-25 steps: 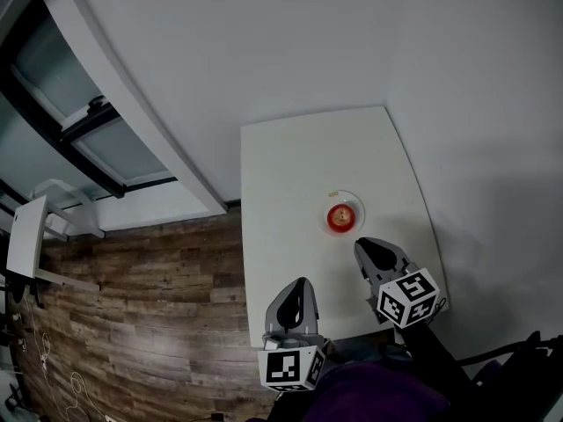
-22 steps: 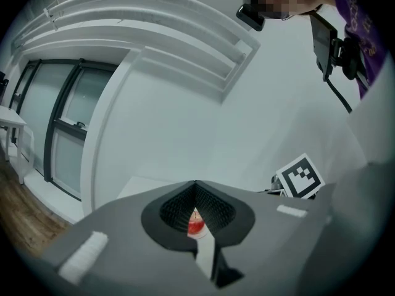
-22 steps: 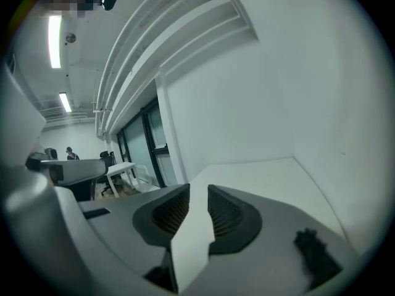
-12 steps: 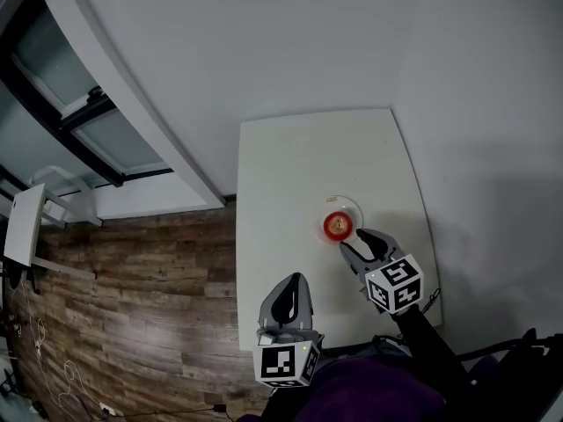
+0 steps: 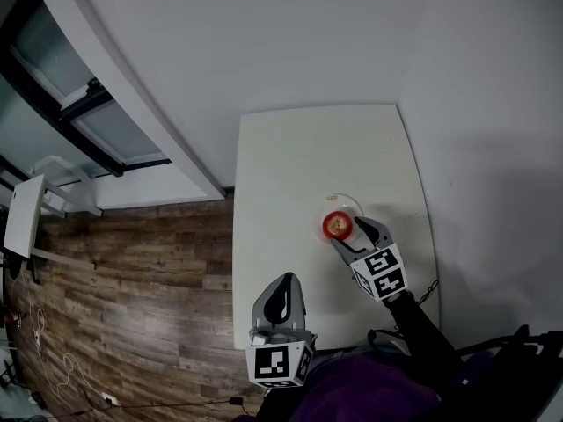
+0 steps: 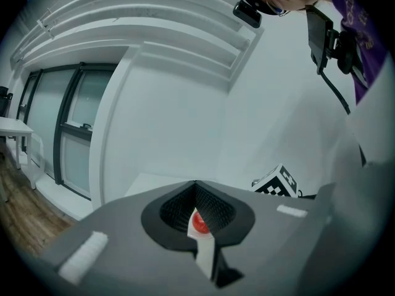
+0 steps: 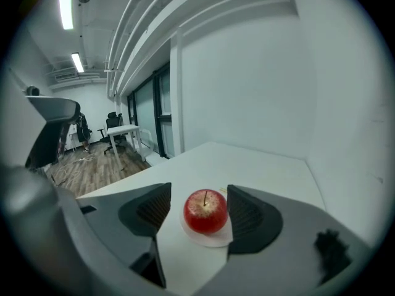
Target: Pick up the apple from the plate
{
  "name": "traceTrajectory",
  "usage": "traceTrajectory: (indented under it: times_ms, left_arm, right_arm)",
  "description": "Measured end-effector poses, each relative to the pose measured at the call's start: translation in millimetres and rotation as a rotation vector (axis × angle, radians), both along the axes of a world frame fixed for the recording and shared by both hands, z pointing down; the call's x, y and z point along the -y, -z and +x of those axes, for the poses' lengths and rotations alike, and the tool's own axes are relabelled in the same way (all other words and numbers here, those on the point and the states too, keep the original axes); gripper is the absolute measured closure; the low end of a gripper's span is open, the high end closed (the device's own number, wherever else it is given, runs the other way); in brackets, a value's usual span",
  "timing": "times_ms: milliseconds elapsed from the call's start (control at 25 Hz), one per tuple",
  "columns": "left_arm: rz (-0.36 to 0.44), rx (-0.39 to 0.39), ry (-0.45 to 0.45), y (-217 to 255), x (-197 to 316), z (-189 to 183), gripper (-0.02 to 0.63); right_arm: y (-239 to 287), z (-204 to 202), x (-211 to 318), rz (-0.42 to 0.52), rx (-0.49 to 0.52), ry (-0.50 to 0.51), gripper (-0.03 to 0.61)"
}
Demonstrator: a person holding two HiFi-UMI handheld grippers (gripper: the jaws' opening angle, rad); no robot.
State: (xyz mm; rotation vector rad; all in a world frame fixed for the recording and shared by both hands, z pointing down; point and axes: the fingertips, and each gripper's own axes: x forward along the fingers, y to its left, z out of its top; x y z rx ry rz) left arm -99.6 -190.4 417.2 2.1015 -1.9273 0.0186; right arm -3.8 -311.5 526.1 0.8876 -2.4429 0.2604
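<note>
A red apple [image 5: 337, 225] [image 7: 205, 210] stands stem-up on a small white plate [image 5: 348, 203] [image 7: 217, 239] toward the right side of a white table [image 5: 290, 165]. My right gripper [image 5: 354, 234] [image 7: 199, 193] is open. Its jaws have just been opening and now stand on either side of the apple, and a gap shows at the left pad [image 7: 153, 207]. My left gripper [image 5: 281, 299] [image 6: 196, 187] hangs shut over the table's near edge, holding nothing. The apple [image 6: 199, 222] shows far off through the hollow between its pads.
A white wall runs close along the table's right and far sides. Wooden floor [image 5: 132, 280] lies to the left, beside a glazed partition with dark frames [image 5: 79, 112]. The right gripper's marker cube [image 6: 278, 180] shows in the left gripper view.
The right gripper has moved forward and down to the plate, and its jaws went from shut to open around the apple. The left gripper has drifted slightly toward the table's near edge.
</note>
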Motion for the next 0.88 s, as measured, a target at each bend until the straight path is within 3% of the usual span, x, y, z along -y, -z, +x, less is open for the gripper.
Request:
traceTrajectory:
  times_ms: [880]
  left_arm:
    - [-0.026,0.029,0.010,-7.0,-3.0,-4.8,0.607]
  right_arm:
    - [-46.8,-15.7,19.5,0.002,-0.130,0.077,0.244]
